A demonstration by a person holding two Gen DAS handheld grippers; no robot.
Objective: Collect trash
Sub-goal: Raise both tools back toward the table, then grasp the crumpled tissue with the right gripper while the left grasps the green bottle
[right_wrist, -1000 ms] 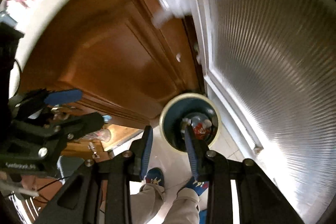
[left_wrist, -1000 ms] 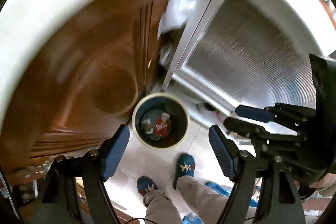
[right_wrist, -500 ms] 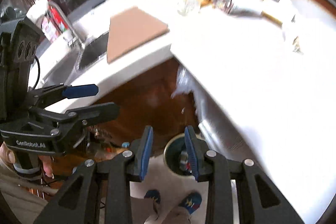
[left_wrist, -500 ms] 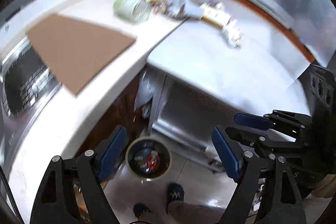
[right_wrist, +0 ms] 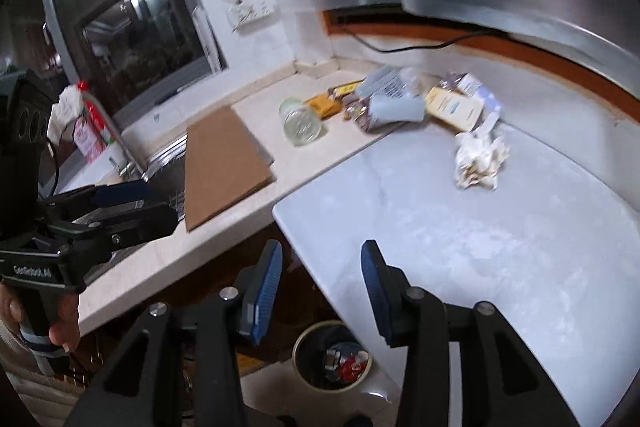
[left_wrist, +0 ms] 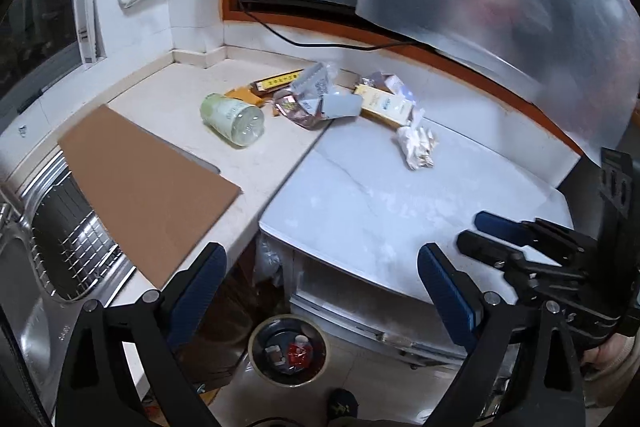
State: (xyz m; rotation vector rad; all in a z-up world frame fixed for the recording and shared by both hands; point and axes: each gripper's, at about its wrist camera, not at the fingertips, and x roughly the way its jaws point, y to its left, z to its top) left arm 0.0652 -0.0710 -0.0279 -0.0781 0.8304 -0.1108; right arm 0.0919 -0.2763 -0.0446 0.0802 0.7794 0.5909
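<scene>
Hovering above the bench (left_wrist: 360, 203) edge, both tools are empty: left tool (left_wrist: 320, 291) w/ jaws spread wide, right tool (right_wrist: 322, 287) parted less, nothing between either pair. Landmark: the crumpled paper wad (left_wrist: 416, 147) on the white slab. Just behind it lies a yellow carton (left_wrist: 384, 105); beyond that, toward the corner, a heap of wrappers (left_wrist: 312, 99). A clear bottle (left_wrist: 234, 119) lies on its side past the heap. Trash bin (left_wrist: 288, 349) sits on the floor below the bench, holding some scraps incl. a red one.

Countertop (left_wrist: 384, 211) carries cardboard sheet (left_wrist: 148, 187), toppled jar (left_wrist: 234, 121), crumpled paper (left_wrist: 416, 147), wrappers (left_wrist: 316, 99).
</scene>
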